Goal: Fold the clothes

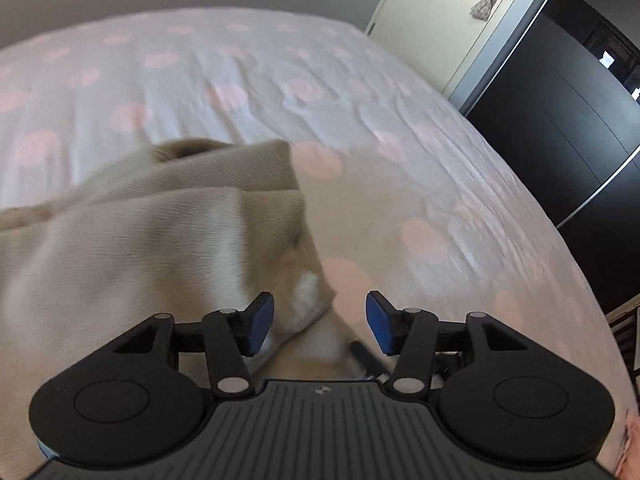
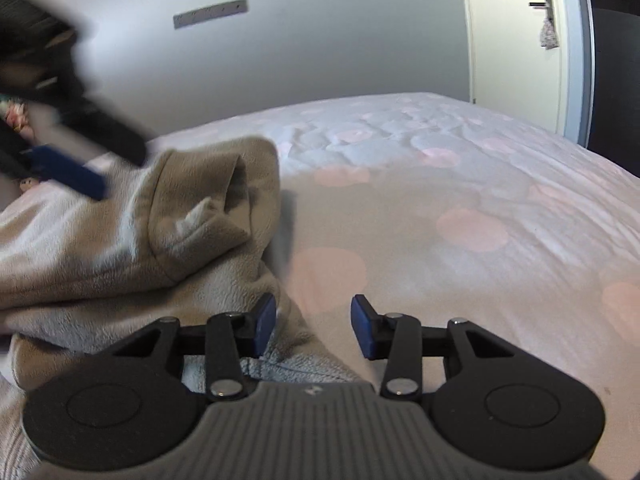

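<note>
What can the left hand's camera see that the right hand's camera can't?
Only the left wrist view shows the left gripper from behind, its blue pads apart with nothing pinched, and the tall black cupboard.

Only the right wrist view shows the right gripper from behind, jaws also apart and empty, and a grey strip on the wall. It also catches the left gripper from the side, blurred.

Both show the beige fleece garment bunched on the dotted bedspread, and the white door.
</note>
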### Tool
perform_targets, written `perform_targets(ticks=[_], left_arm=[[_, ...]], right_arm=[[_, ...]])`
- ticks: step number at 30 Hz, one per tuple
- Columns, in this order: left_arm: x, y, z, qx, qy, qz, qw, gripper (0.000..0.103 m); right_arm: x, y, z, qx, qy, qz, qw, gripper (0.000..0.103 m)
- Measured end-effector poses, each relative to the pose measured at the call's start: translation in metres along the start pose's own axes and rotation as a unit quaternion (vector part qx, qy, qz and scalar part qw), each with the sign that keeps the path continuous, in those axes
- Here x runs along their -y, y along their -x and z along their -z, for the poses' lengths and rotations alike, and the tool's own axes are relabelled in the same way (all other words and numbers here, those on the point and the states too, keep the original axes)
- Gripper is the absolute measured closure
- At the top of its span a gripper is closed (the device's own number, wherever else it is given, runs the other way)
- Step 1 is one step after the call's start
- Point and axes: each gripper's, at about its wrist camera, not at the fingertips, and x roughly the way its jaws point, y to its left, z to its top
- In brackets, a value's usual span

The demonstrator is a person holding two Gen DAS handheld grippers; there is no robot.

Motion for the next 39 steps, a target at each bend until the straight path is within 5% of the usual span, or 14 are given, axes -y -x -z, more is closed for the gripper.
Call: perform_targets(ticks=[5, 9, 14, 19, 25, 39], left_arm=[[-0.049, 0.073, 0.025, 0.065, 0.001, -0.086, 0.9942, 0.054], [-0.100, 0.121, 0.065, 0.108, 0.015, -0.161, 0.9809, 0.054], [-0.159, 0.141, 0.103, 0.116, 0.029, -0.221, 0.9679, 0.060], [-0.182, 0.126, 0.112, 0.131, 0.039, -0.199, 0.9704, 0.063], [-0.200, 0.086, 0.128, 0.104, 0.034, -0.197, 0.9744, 0.077], [-0.214, 0.057, 0.129, 0.082, 0.056, -0.199, 0.9749, 0.077]], right_arm=[[0.005, 0.017, -0.011, 0.045, -0.022, -0.027, 0.998, 0.072], [-0.008, 0.027, -0.021, 0.072, -0.011, -0.057, 0.996, 0.072], [-0.037, 0.024, -0.038, 0.069, -0.005, -0.095, 0.993, 0.074], [-0.075, 0.001, -0.041, 0.068, 0.040, -0.104, 0.991, 0.081], [-0.076, -0.033, -0.017, 0.002, 0.055, -0.070, 0.996, 0.101], [-0.061, -0.039, -0.001, -0.022, 0.057, -0.091, 0.994, 0.103]])
